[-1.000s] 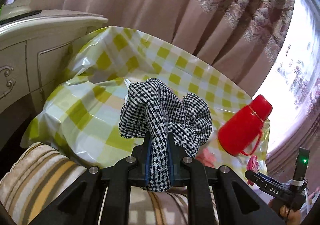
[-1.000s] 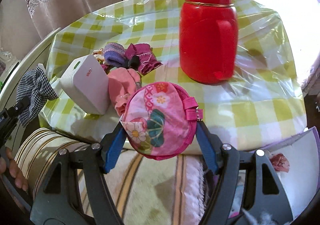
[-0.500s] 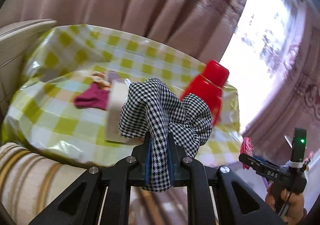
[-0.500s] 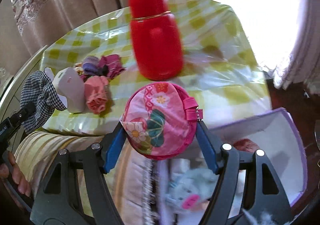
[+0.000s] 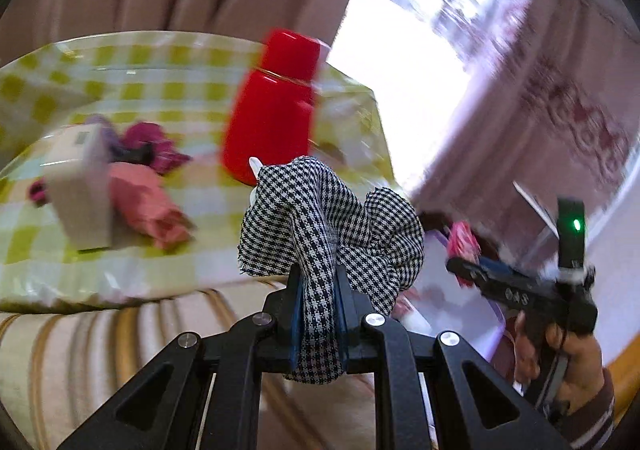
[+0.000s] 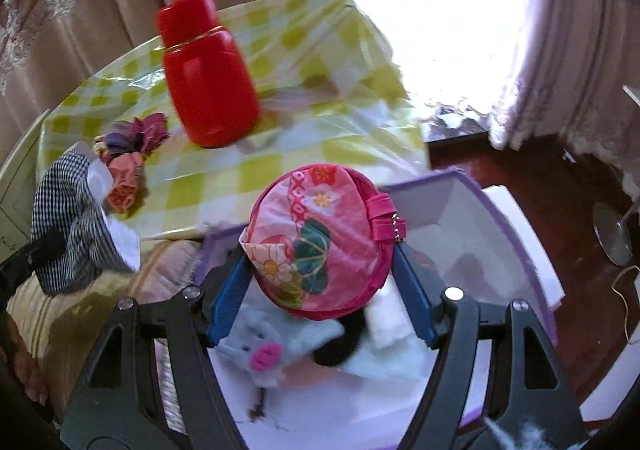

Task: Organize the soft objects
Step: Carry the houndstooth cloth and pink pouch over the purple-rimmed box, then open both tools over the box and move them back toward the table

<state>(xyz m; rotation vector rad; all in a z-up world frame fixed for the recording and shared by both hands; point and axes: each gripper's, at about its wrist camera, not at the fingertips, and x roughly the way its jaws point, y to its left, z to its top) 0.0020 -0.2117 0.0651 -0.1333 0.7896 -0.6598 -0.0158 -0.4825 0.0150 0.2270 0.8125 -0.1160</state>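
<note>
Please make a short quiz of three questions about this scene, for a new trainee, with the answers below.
1. True or false: the left gripper is shut on the checked cloth.
2. What do the fingers of the right gripper hold? A) red flask B) round floral pouch C) pink sock
3. What lies in the purple-edged box below the pouch?

Key
1. True.
2. B, the round floral pouch.
3. A white plush toy with a pink snout.

black-white houndstooth cloth (image 5: 328, 221); red flask (image 5: 272, 117); pink floral pouch (image 6: 320, 238)
</note>
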